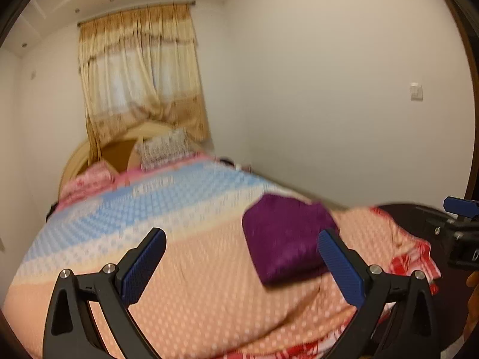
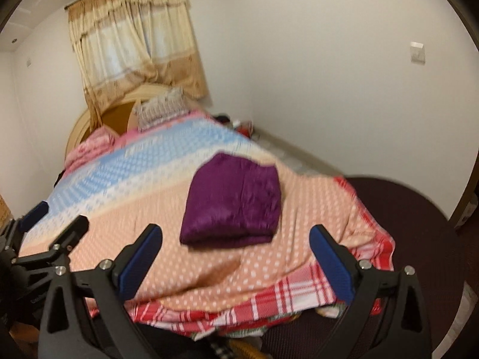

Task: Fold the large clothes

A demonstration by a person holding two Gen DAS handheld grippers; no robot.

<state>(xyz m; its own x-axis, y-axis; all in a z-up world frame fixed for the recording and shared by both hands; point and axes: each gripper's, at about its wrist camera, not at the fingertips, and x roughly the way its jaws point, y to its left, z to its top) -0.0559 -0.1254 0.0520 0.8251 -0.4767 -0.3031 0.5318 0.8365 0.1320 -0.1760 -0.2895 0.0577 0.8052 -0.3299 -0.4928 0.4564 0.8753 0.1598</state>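
Note:
A purple garment point(image 2: 233, 203) lies folded into a compact rectangle on the bed's dotted orange cover point(image 2: 167, 257); it also shows in the left wrist view point(image 1: 287, 239). My right gripper point(image 2: 236, 239) is open and empty, held above the foot of the bed just short of the garment. My left gripper point(image 1: 242, 242) is open and empty, to the garment's left. The right gripper point(image 1: 461, 227) shows at the right edge of the left wrist view, and the left gripper point(image 2: 51, 224) at the left edge of the right wrist view.
The bed point(image 1: 155, 203) has a blue, cream and orange cover, with pillows point(image 1: 164, 149) and a round headboard under a curtained window point(image 1: 140, 74). A red plaid sheet point(image 2: 269, 296) hangs at the foot. A white wall point(image 1: 344, 89) runs along the right; dark floor mat point(image 2: 419, 224).

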